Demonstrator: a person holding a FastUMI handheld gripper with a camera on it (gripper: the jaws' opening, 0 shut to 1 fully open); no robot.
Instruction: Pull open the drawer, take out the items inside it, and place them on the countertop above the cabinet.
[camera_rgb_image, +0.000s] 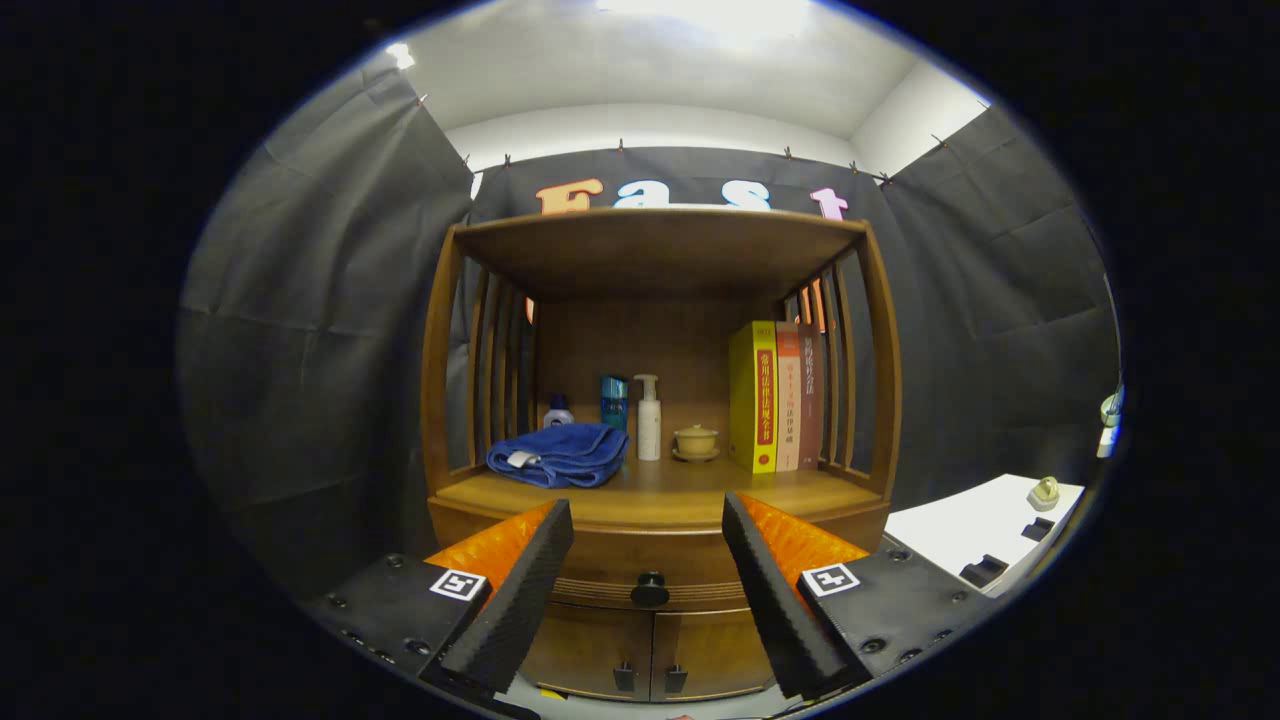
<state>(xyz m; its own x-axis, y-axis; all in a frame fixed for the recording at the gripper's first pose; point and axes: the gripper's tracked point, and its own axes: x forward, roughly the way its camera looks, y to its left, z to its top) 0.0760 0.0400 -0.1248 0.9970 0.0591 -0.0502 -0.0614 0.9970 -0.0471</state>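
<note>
A wooden cabinet (655, 500) stands ahead against the booth wall. Its drawer (650, 570) is closed, with a round dark knob (650, 590) on the front. My gripper (648, 520) is open, and the knob shows in the gap between the two fingers, some way beyond their tips. The countertop (680, 485) above the drawer carries a folded blue towel (558, 455), a small bottle (557, 411), a blue bottle (614, 400), a white pump bottle (649, 418), a small lidded cup on a saucer (695, 441) and upright books (772, 397). What lies inside the drawer is hidden.
Two small cabinet doors (650, 650) with dark handles sit below the drawer. A shelf roof (655, 240) with slatted sides encloses the countertop. To the right stands a white table (975, 525) with a small object (1045, 490) and dark blocks.
</note>
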